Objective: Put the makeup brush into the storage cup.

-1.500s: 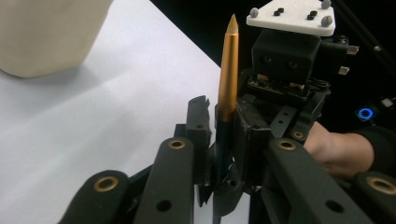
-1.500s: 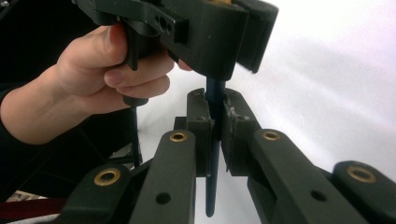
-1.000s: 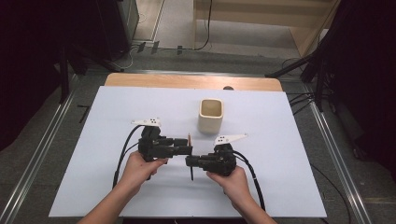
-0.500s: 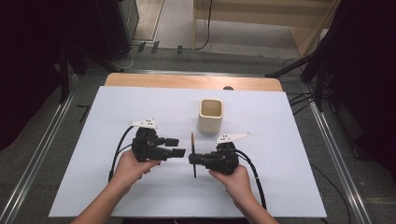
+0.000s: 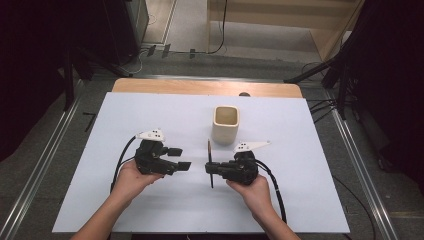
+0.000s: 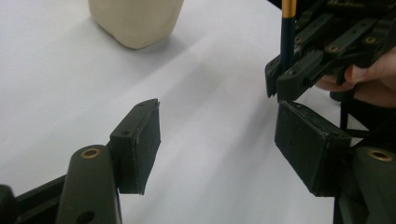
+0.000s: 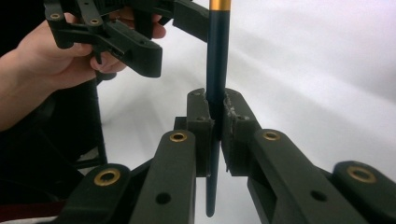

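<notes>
My right gripper [image 5: 210, 169] [image 7: 216, 126] is shut on a dark blue pencil [image 5: 210, 155] [image 7: 217, 56] with a gold band, which runs crosswise through its jaws. My left gripper [image 5: 183, 159] [image 6: 217, 140] is a short way to the pencil's left. Its jaws have just been opening and have nothing between them. The left gripper view shows the pencil [image 6: 288, 28] and the right gripper [image 6: 285, 81] just beyond the left jaws. A cream square cup [image 5: 226, 124] [image 6: 135, 18] stands upright beyond both grippers.
A white sheet [image 5: 300, 150] covers the table, with a wooden edge [image 5: 200, 86] at the far side. Cables trail from both grippers toward the near edge. Metal rails [image 5: 45, 150] run along the floor on both sides.
My left gripper has drawn back to the left, away from the pencil, and its jaws stand wider apart. The right gripper has kept still with the pencil.
</notes>
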A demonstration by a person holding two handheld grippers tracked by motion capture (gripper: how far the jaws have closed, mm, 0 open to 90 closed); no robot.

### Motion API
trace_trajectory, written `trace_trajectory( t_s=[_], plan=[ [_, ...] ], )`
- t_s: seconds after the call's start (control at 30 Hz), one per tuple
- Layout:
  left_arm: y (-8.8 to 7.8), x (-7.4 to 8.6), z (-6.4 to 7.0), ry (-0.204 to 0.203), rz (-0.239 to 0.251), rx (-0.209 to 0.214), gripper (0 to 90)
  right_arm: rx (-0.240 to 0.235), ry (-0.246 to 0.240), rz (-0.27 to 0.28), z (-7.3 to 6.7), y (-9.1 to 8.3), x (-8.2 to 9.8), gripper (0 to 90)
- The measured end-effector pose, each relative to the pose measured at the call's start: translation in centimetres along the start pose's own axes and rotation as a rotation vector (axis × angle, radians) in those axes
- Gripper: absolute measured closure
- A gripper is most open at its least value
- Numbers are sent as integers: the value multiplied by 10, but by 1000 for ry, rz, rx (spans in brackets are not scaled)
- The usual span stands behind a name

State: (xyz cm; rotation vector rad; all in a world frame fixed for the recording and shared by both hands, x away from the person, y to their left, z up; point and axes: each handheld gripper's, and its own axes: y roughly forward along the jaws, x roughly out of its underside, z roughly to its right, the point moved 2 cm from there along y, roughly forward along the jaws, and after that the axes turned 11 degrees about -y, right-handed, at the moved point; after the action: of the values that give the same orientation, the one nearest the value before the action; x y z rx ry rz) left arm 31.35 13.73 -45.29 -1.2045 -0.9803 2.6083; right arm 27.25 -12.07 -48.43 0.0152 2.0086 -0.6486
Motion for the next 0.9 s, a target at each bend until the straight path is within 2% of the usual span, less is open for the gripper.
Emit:
trace_trajectory(
  t_s=[0.47, 0.7, 0.83, 0.9],
  plan=[
    [-7, 7, -5, 44, -17, -62, 278, 45, -10, 3, 6, -9, -3, 838],
    [-13, 12, -8, 89, -5, -119, 260, 50, -11, 3, 7, -10, -3, 838],
    [-15, 17, -9, 122, -21, -152, 255, 51, -8, 3, 7, -10, -3, 837],
    [-15, 18, -9, 125, -24, -156, 251, 52, -9, 3, 7, -10, -3, 837]
  ],
)
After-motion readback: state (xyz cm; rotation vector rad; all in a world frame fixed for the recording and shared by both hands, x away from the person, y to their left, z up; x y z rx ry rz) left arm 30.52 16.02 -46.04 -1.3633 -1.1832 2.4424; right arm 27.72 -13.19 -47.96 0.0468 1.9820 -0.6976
